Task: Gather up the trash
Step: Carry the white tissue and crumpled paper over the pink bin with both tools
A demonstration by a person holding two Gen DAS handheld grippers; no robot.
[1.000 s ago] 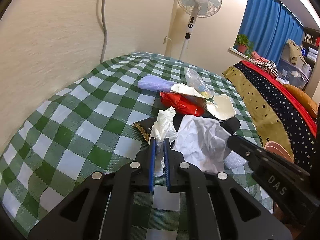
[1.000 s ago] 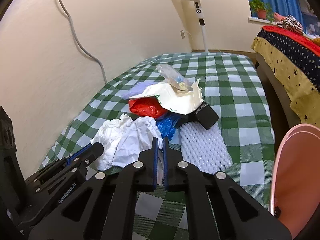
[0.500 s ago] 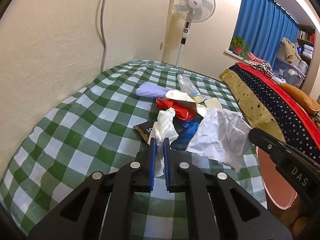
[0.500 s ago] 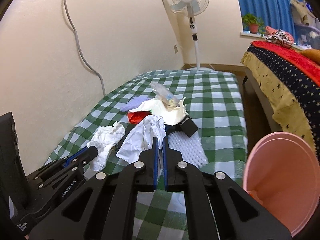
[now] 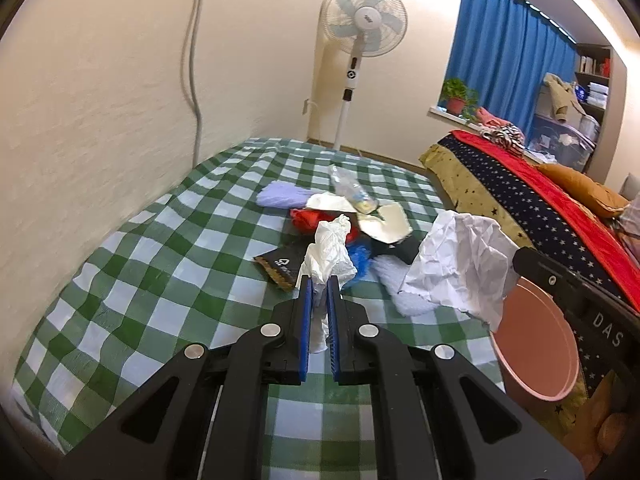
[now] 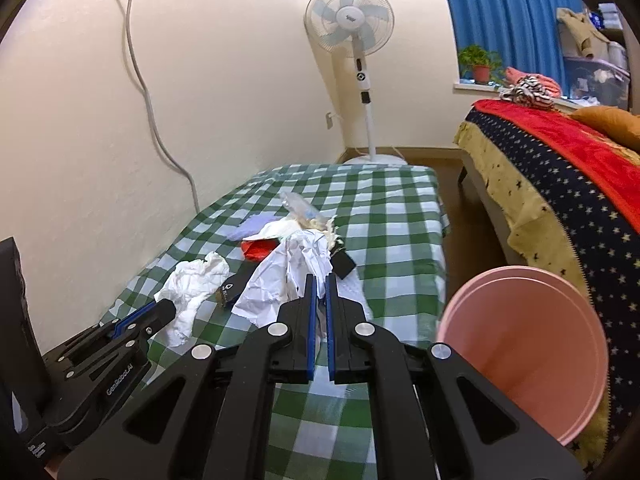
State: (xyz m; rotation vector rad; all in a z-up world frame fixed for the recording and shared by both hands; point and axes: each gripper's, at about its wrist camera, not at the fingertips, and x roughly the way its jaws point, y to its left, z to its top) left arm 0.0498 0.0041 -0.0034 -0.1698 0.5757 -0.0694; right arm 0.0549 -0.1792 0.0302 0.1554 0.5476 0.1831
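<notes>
My left gripper [image 5: 318, 282] is shut on a crumpled white tissue [image 5: 328, 246] and holds it above the green checked table [image 5: 160, 264]; the tissue also shows in the right wrist view [image 6: 192, 284]. My right gripper [image 6: 319, 280] is shut on a crumpled white paper sheet [image 6: 288, 276], lifted off the table; the sheet also shows in the left wrist view [image 5: 460, 264]. A pink bin [image 6: 524, 344] stands off the table's right edge, also in the left wrist view [image 5: 536, 340]. A pile of trash [image 5: 344, 216] lies mid-table.
The pile holds a red wrapper [image 5: 308, 216], a lilac glove [image 5: 280, 196], a clear plastic bag [image 5: 352, 192], a black packet [image 5: 280, 266] and white foam mesh [image 5: 404, 292]. A fan [image 6: 352, 24] stands at the back. A bed [image 6: 560, 184] is on the right.
Both grippers have risen and pulled back from the pile with their loads. The paper sheet has moved right, toward the pink bin, which has come into fuller view.
</notes>
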